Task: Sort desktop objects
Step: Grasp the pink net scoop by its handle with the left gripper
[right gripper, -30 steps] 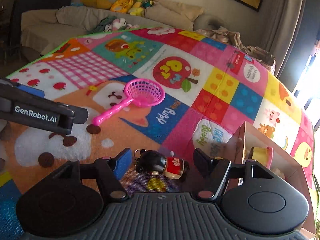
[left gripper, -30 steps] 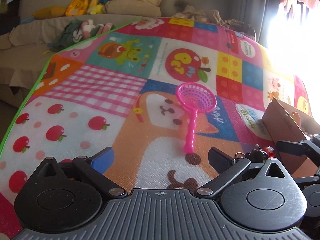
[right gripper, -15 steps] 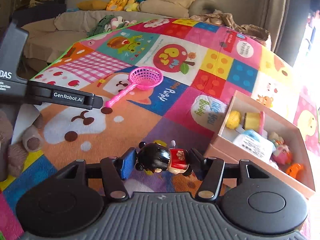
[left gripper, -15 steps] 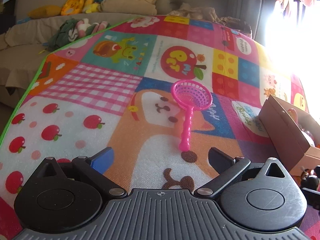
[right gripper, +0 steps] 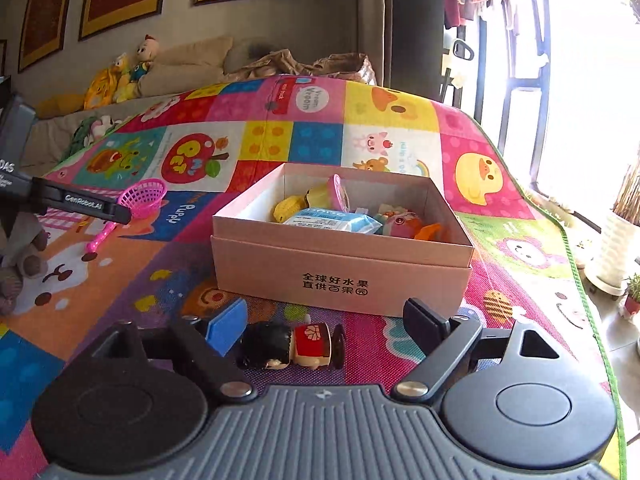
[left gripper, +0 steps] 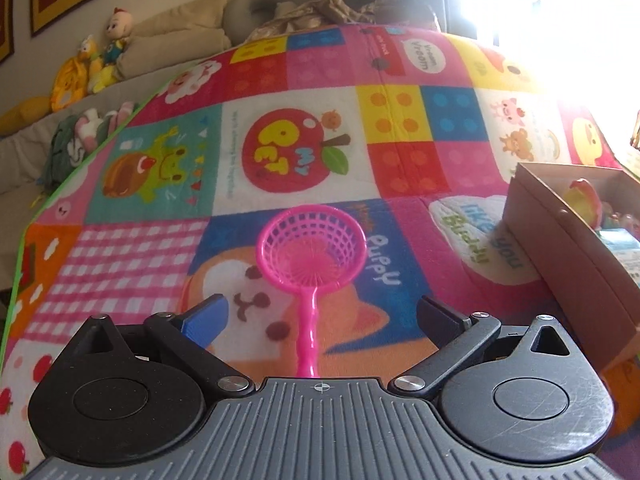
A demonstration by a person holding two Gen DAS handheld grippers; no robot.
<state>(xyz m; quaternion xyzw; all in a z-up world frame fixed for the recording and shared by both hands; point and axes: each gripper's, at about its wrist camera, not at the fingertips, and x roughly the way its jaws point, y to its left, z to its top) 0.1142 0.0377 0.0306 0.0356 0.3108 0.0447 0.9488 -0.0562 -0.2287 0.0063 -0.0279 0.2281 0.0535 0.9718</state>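
A pink toy strainer (left gripper: pixel 311 249) lies on the colourful play mat (left gripper: pixel 304 152), handle toward me. My left gripper (left gripper: pixel 322 314) is open, its jaws on either side of the handle, not touching it. In the right wrist view the strainer (right gripper: pixel 142 199) shows at the left, partly behind the left gripper's finger (right gripper: pixel 80 202). My right gripper (right gripper: pixel 326 322) is open. A small doll (right gripper: pixel 290 346) with black hair and a red body lies on the mat between its jaws, nearer the blue left pad. A pink cardboard box (right gripper: pixel 340 268) with several toys stands just beyond.
The box (left gripper: pixel 576 248) stands at the right in the left wrist view. A sofa with stuffed toys (right gripper: pixel 124 68) runs behind the mat. A white plant pot (right gripper: pixel 614 256) stands on the floor off the mat's right edge. A plush toy (right gripper: pixel 20 264) lies at the left.
My left gripper has moved forward until its jaws flank the strainer's handle. My right gripper carried the doll toward the box, then opened; the doll now lies loose between the jaws.
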